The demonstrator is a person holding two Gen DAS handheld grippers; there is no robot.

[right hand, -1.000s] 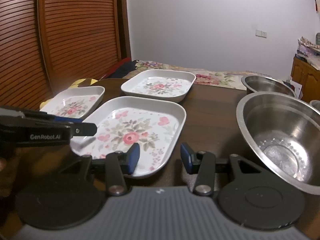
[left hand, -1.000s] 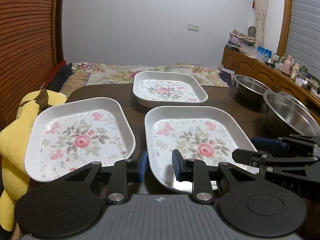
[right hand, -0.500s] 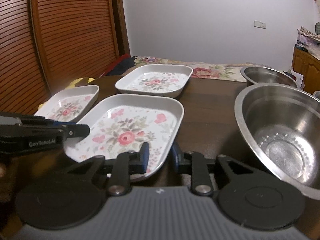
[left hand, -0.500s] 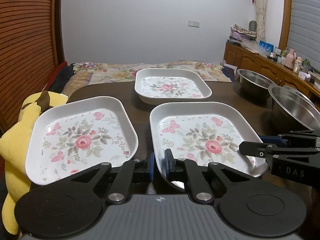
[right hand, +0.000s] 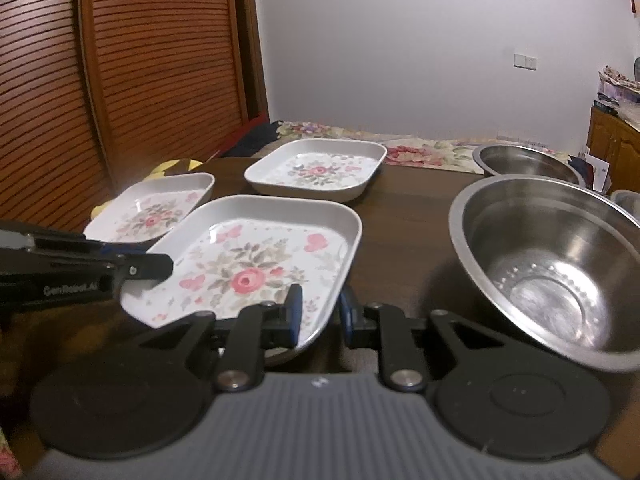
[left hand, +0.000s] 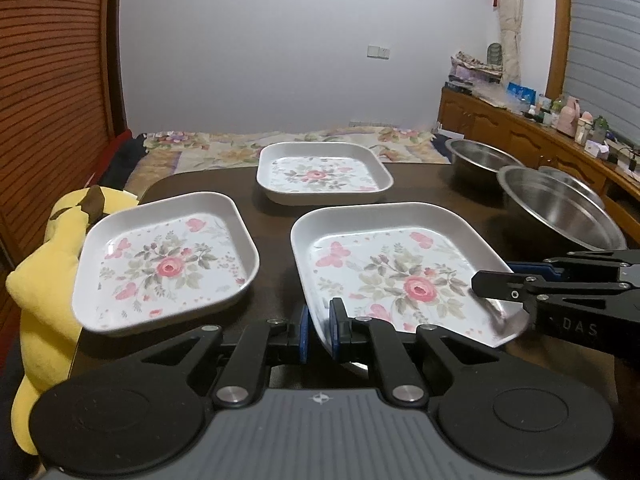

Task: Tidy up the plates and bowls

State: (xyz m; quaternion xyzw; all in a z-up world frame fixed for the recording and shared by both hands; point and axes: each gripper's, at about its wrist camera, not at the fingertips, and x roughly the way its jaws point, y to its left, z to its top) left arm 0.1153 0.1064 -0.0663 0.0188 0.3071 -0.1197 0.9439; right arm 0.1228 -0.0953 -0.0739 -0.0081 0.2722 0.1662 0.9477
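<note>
Three white floral plates lie on a dark table. The near middle plate (left hand: 400, 268) (right hand: 256, 264) is lifted a little at its near side. My left gripper (left hand: 318, 330) is shut on its near left corner. My right gripper (right hand: 320, 314) is shut on its near right rim. A second plate (left hand: 168, 260) (right hand: 156, 208) lies to the left, a third (left hand: 320, 174) (right hand: 316, 168) at the back. A large steel bowl (right hand: 552, 264) (left hand: 556, 210) sits right, a smaller one (right hand: 524, 160) (left hand: 480, 158) behind it.
A yellow plush toy (left hand: 44, 272) hangs at the table's left edge. A bed with a floral cover (left hand: 248, 144) lies beyond the table. A wooden sideboard with clutter (left hand: 560, 128) runs along the right wall. A slatted wooden door (right hand: 132, 72) stands on the left.
Both grippers have closed from open onto the near plate's rim, left on its left corner, right on its right side. The plate's near side has risen a little.
</note>
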